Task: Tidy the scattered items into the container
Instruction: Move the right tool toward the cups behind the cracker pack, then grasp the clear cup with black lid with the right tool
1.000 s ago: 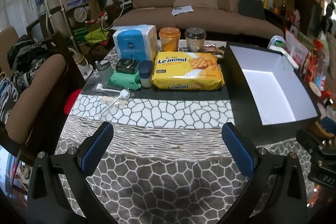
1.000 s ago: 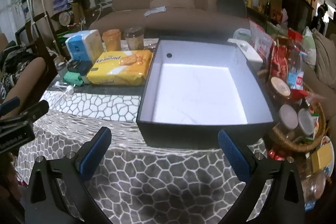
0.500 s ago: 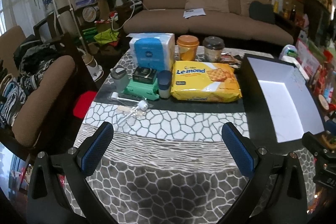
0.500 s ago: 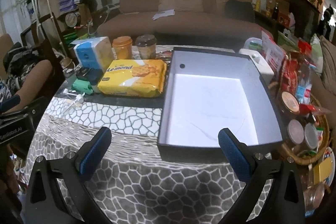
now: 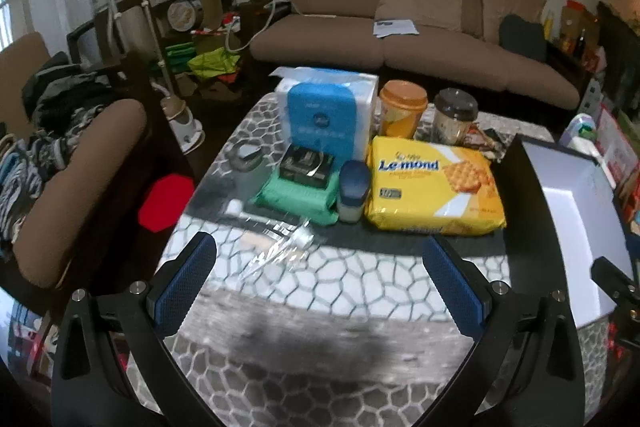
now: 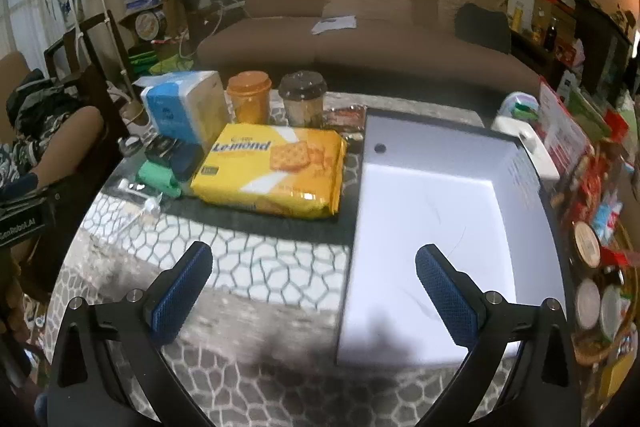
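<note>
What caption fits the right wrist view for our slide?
Open right gripper hovers before the empty box, with the yellow cracker pack lying to its left.

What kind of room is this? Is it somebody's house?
Most likely a living room in someone's home. A big brown sofa stands behind a low table with a patterned cloth, which holds snacks like a yellow biscuit pack, and household clutter lines the walls.

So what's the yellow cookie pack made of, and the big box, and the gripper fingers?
The yellow cookie pack looks like thin shiny plastic film: it glints and has crimped ends. The big box seems to be stiff cardboard, matte white inside and dark outside, with a punched hole in one wall. The right gripper fingers look like black hard plastic with blue dimpled pads, probably rubber.
</note>
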Tool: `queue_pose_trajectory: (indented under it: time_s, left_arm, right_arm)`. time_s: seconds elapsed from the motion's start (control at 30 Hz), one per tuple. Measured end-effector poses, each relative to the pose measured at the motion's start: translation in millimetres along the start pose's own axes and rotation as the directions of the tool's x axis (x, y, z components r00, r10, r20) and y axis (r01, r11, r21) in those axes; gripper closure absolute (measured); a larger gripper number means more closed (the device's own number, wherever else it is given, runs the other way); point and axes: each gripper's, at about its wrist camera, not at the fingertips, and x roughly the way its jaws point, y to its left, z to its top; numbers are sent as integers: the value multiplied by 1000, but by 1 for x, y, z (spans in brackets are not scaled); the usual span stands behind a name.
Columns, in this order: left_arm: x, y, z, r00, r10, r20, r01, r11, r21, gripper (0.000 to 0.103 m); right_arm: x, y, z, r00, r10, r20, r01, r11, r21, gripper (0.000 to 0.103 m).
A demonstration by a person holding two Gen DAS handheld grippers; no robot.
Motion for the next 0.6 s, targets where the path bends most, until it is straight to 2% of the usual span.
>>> queue_pose_trajectory:
  time_s: [0.13,0.33,0.6]
  left_arm:
    - [18,-16,23,998,-50,32,48,998,38,0]
    - [49,-51,66,991,-114,68,106,988,110,0]
    - [102,-69,95,989,-136,59,129,985,114,0]
  right_arm:
    - [21,3,27,1000,10,27,-9,1000,-30,0]
    - [61,-5,74,996,85,40,-83,996,-46,0]
    - [121,-19,115,990,141,19,-141,990,-22,0]
